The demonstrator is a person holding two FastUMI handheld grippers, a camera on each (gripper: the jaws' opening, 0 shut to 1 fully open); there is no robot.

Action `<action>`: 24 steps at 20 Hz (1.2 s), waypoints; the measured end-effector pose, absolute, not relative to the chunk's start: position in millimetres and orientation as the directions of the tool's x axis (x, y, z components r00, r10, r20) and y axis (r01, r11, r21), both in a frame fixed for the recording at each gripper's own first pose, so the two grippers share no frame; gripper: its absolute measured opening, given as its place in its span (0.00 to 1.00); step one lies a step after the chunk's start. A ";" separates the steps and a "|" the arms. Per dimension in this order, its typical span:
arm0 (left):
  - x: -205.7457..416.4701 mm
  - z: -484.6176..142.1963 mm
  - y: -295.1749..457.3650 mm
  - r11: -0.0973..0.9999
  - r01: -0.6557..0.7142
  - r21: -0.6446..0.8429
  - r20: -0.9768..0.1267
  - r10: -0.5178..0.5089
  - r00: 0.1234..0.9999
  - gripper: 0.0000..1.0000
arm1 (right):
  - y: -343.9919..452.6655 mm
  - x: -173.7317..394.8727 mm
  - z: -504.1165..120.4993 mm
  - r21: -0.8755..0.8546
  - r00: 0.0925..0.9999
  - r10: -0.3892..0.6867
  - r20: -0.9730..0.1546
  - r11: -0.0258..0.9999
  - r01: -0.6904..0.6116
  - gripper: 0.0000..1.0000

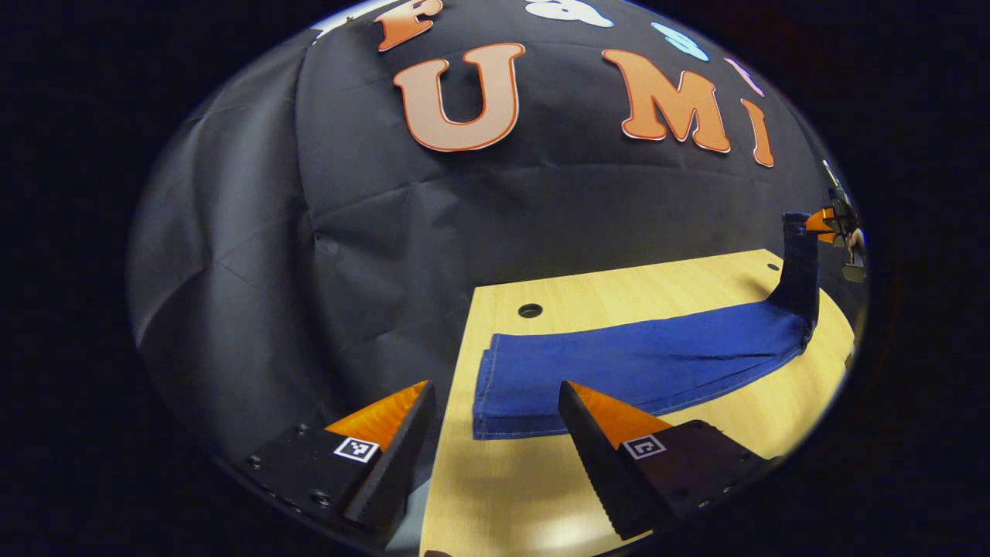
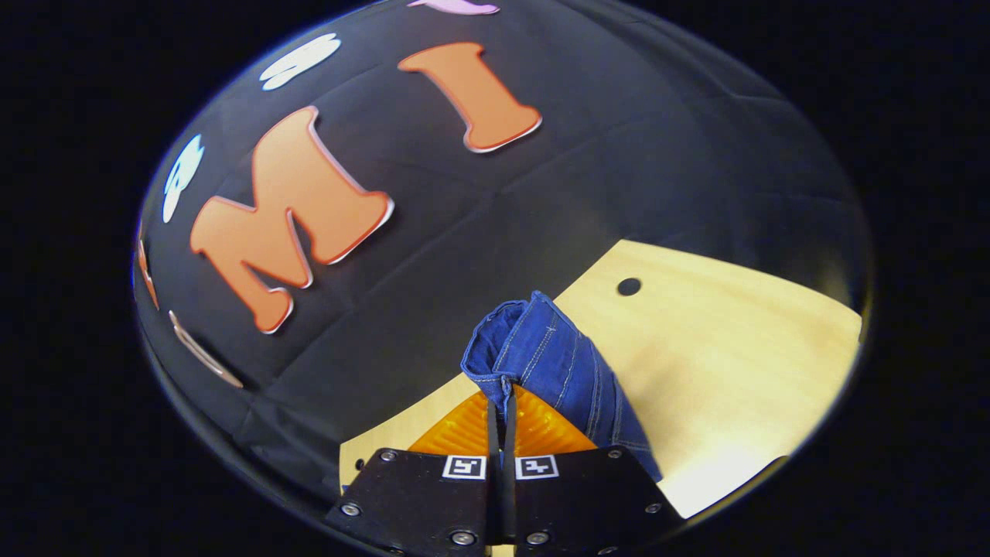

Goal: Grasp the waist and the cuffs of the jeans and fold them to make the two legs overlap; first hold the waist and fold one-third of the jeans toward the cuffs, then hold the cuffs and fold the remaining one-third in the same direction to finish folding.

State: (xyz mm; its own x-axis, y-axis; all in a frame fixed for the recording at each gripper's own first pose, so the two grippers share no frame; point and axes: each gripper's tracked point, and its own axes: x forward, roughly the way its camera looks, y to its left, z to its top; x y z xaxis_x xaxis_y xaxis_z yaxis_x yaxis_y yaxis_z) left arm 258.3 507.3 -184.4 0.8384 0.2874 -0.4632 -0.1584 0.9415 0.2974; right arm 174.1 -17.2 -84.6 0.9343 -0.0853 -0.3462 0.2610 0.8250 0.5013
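Your right tool was clamped on one end of the jeans, lifted off the tabletop; your left tool stood open near the flat end. Thin purchase risked slippage; unpinned denim might drag.

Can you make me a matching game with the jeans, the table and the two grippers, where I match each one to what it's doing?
Things:
1. jeans
2. table
3. left gripper
4. right gripper

States:
A. jaws wide open, holding nothing
B. light wood, with a round hole in it
C. jaws shut on a bit of blue cloth
D. lying flat, with one end lifted up

Right pairs: 1-D, 2-B, 3-A, 4-C
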 end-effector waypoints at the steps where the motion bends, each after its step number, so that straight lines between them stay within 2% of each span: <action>1: 254.9 -185.2 511.3 0.943 -0.158 0.294 -0.463 0.285 0.839 0.98 | -15.3 173.0 -87.7 0.496 0.937 -0.058 -0.346 0.836 0.235 0.00; 6: 249.1 -190.9 531.7 0.944 -0.175 0.280 -0.468 0.294 0.833 0.98 | 13.2 163.3 -103.1 0.507 0.923 0.057 -0.381 0.848 0.157 0.00; 12: 241.2 -198.7 542.2 0.948 -0.184 0.261 -0.478 0.292 0.828 0.98 | 12.0 157.1 -103.0 0.427 0.849 0.149 -0.508 0.899 0.098 0.00; 17: 246.9 -207.2 539.0 0.954 -0.170 0.247 -0.495 0.275 0.824 0.98 | 8.0 152.4 -100.2 0.316 0.775 0.140 -0.617 0.945 0.081 0.00; 22: 258.0 -212.9 534.0 0.958 -0.170 0.229 -0.504 0.266 0.821 0.98 | 7.9 153.8 -102.6 0.242 0.745 0.119 -0.657 0.968 0.058 0.01; 24: 262.3 -217.6 531.6 0.964 -0.172 0.205 -0.517 0.256 0.817 0.98 | 14.6 151.0 -107.7 0.248 0.733 0.157 -0.662 0.969 0.016 0.03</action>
State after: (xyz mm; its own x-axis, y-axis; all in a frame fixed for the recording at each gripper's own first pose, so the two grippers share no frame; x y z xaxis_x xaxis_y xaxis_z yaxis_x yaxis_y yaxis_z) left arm 262.3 531.6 -217.6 0.8168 0.2560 -0.5170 -0.1725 0.9635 0.2046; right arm 151.0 14.6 -107.7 0.7332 0.1569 -0.6616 0.0162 0.9687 0.2476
